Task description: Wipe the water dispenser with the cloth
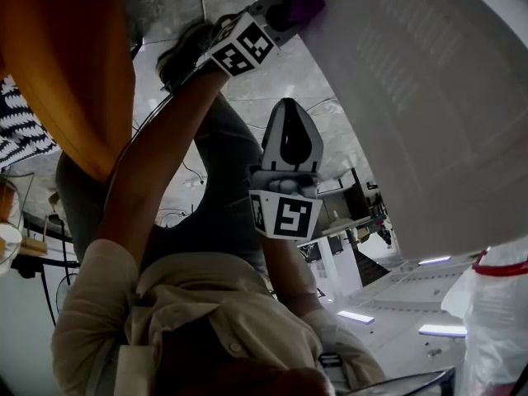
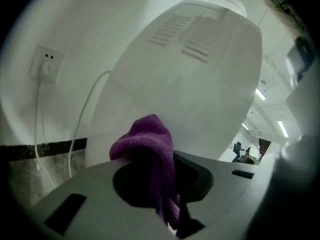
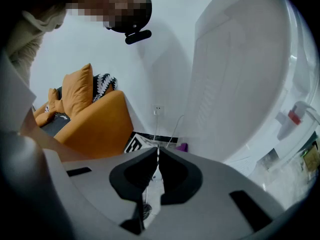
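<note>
Arm outstretched on the left side: left gripper [image 1: 279, 13] reaches the water dispenser [image 1: 429, 97], jaws clamped on the purple cloth [image 2: 150, 149], which sits against its white slatted panel near the edge. Right gripper [image 1: 290, 143] hangs beside the dispenser, jaws pressed together, empty. Orange sofa [image 3: 95, 124] stands well apart from the dispenser, with open floor between.

The purple terry cloth [image 2: 147, 139] sat clamped in the jaws of the left gripper [image 1: 280, 11], against the vented panel of the white plastic water dispenser [image 2: 200, 84]. Nearer the person, the right gripper [image 3: 159, 154] hung apart from the dispenser, jaws together. On the wall left of the dispenser sat a white wall socket [image 2: 46, 64]. An orange upholstered sofa [image 3: 95, 119] stood farther left.
</note>
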A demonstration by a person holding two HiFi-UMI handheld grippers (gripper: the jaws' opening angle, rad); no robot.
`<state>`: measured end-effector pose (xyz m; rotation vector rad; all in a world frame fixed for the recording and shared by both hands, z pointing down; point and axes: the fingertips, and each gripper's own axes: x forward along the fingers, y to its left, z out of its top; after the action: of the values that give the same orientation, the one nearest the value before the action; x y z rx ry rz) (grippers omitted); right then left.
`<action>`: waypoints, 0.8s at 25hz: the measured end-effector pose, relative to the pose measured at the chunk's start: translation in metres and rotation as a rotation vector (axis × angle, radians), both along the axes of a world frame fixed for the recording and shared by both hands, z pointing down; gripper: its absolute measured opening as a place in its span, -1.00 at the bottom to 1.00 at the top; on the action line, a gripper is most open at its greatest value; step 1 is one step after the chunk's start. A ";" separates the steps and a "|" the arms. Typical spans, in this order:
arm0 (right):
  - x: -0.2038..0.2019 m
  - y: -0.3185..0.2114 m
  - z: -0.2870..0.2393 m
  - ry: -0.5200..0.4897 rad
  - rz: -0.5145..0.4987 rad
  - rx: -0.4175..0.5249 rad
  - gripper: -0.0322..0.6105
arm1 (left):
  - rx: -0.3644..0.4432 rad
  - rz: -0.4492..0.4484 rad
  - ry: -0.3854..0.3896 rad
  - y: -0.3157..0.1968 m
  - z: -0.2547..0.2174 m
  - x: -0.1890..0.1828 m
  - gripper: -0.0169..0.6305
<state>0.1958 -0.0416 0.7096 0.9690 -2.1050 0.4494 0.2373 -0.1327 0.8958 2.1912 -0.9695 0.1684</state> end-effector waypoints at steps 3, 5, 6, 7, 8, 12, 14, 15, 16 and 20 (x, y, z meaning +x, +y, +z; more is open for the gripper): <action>0.007 0.002 0.000 0.003 0.004 0.004 -0.82 | 0.047 -0.097 -0.057 -0.053 -0.011 -0.037 -0.74; 0.012 0.006 -0.001 0.006 0.009 0.001 -0.82 | 0.079 -0.150 -0.123 -0.085 -0.024 -0.063 -0.74; 0.014 0.008 -0.001 0.007 0.011 -0.001 -0.82 | 0.092 -0.161 -0.164 -0.096 -0.029 -0.075 -0.74; 0.016 0.010 -0.001 0.007 0.012 -0.001 -0.82 | 0.101 -0.162 -0.192 -0.103 -0.031 -0.082 -0.74; 0.017 0.011 0.000 0.007 0.014 -0.002 -0.82 | 0.104 -0.158 -0.198 -0.106 -0.030 -0.085 -0.74; 0.018 0.011 0.001 -0.003 0.026 0.001 -0.82 | 0.080 -0.145 -0.153 -0.091 -0.021 -0.072 -0.75; 0.016 0.011 -0.002 -0.012 0.029 0.005 -0.82 | 0.054 -0.135 -0.126 -0.075 -0.018 -0.057 -0.75; 0.015 0.012 -0.003 -0.015 0.031 0.006 -0.82 | 0.039 -0.128 -0.109 -0.064 -0.017 -0.048 -0.76; 0.014 0.012 -0.005 -0.019 0.034 0.008 -0.82 | 0.025 -0.116 -0.094 -0.054 -0.016 -0.039 -0.76; 0.009 0.010 -0.011 -0.033 0.048 0.022 -0.82 | -0.031 -0.026 -0.062 -0.002 -0.014 -0.001 -0.76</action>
<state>0.2053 -0.0312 0.6982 1.0332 -2.1237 0.4702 0.2364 -0.1345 0.8817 2.1548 -1.0230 0.2390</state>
